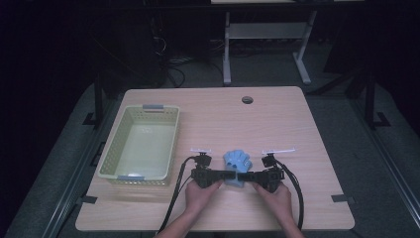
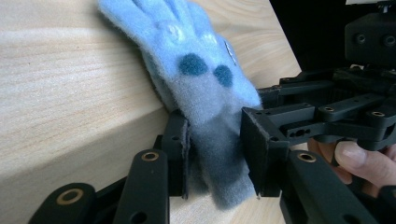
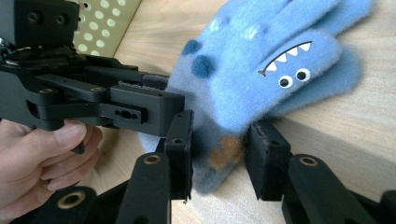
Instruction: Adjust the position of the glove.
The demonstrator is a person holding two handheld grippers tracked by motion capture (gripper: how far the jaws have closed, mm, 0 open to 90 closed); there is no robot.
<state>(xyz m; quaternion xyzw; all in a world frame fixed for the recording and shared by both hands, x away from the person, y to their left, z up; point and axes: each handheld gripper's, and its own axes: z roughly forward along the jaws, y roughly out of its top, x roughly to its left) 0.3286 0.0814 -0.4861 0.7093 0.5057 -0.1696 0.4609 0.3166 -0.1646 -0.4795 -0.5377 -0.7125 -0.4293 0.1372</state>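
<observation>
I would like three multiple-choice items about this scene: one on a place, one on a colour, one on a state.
1. Where is the basket?
A. at the table's left
B. at the table's right
C. on the floor

2. What colour is the glove?
A. red
B. light blue
C. black

3. How does the glove lie?
A. inside the basket
B. hanging off the table's edge
C. on the table, its cuff between both grippers' fingers

Key: 1 A, the high view shows it left of the hands; 2 B, blue fleece with darker spots; 3 C, both gripper views show the cuff between the fingers.
</observation>
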